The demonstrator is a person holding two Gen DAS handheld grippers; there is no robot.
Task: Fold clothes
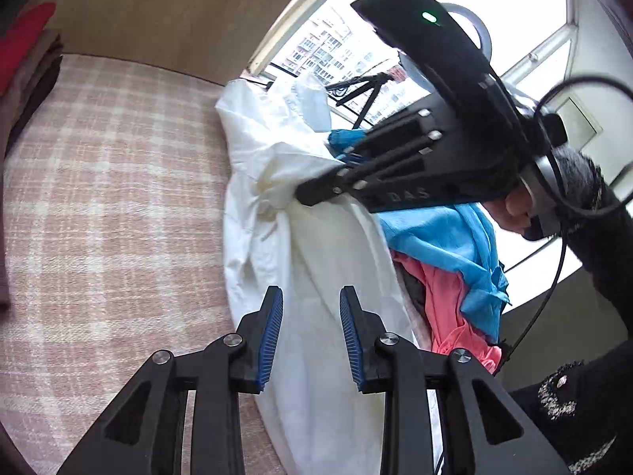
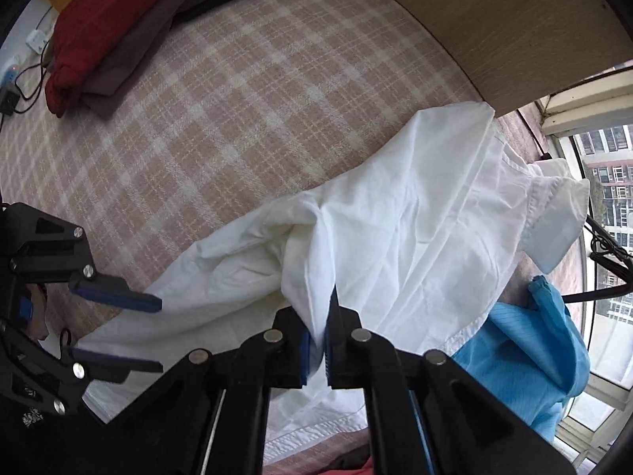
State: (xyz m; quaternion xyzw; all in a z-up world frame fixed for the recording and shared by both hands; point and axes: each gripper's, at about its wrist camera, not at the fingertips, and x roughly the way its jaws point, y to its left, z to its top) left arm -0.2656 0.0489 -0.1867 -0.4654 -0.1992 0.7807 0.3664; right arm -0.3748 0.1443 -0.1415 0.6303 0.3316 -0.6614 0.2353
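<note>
A white shirt (image 1: 316,245) hangs crumpled over a pink plaid bedcover (image 1: 110,198). In the left wrist view my left gripper (image 1: 310,293) stands open, the shirt's cloth lying in the gap between the blue pads without being pressed. My right gripper (image 1: 304,198) comes in from the upper right and pinches a bunched fold of the shirt. In the right wrist view my right gripper (image 2: 320,316) points down, shut on a fold of the white shirt (image 2: 395,217), whose collar lies at the far right. My left gripper (image 2: 160,334) is at the left, jaws apart around the shirt's lower edge.
A blue garment (image 2: 526,340) and a pink garment (image 1: 447,301) lie heaped beside the shirt near the window (image 2: 605,198). Folded red and brown clothes (image 2: 99,12) are stacked at the far corner. A wooden board (image 2: 514,19) borders the bed. A power strip (image 2: 10,75) with cables lies at the left edge.
</note>
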